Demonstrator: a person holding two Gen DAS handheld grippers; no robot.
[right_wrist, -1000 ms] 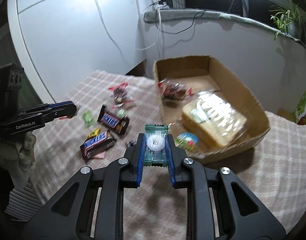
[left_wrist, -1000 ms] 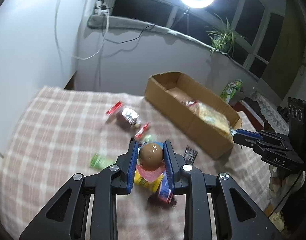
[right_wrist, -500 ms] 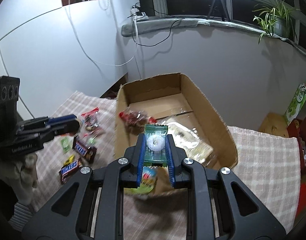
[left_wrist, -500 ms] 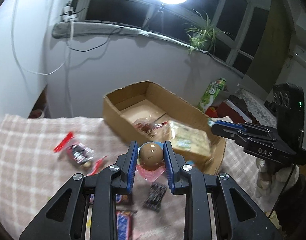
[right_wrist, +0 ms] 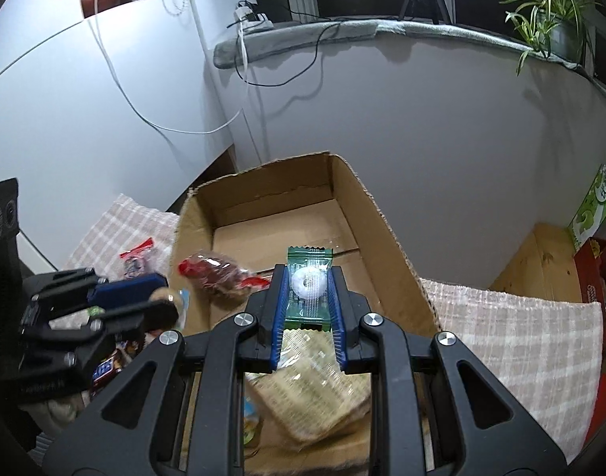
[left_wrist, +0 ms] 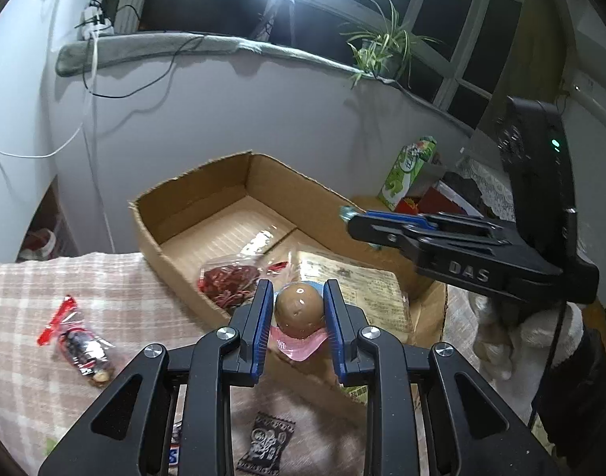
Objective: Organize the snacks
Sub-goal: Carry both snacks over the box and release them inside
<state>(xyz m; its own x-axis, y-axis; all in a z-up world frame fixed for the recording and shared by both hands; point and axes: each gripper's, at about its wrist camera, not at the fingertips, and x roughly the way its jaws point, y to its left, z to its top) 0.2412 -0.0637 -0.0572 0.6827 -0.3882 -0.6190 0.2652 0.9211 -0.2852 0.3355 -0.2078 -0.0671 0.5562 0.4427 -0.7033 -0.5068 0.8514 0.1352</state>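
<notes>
- Snacks going in the open brown cardboard box (right_wrist: 382,234): right gripper (right_wrist: 307,309) clamps a green-wrapped white candy (right_wrist: 309,283) over it for dropping
- left gripper (left_wrist: 298,313) pinches a brown round packaged egg (left_wrist: 299,309) at the box's near wall, so both can unload together

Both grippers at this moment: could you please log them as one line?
left gripper: shut on brown egg | right gripper: shut on green candy | cardboard box

The right gripper (left_wrist: 344,214), seen from the left wrist camera, bears the white letters "DAS" on its black body. Print on the snack wrappers is too blurred to read.
</notes>
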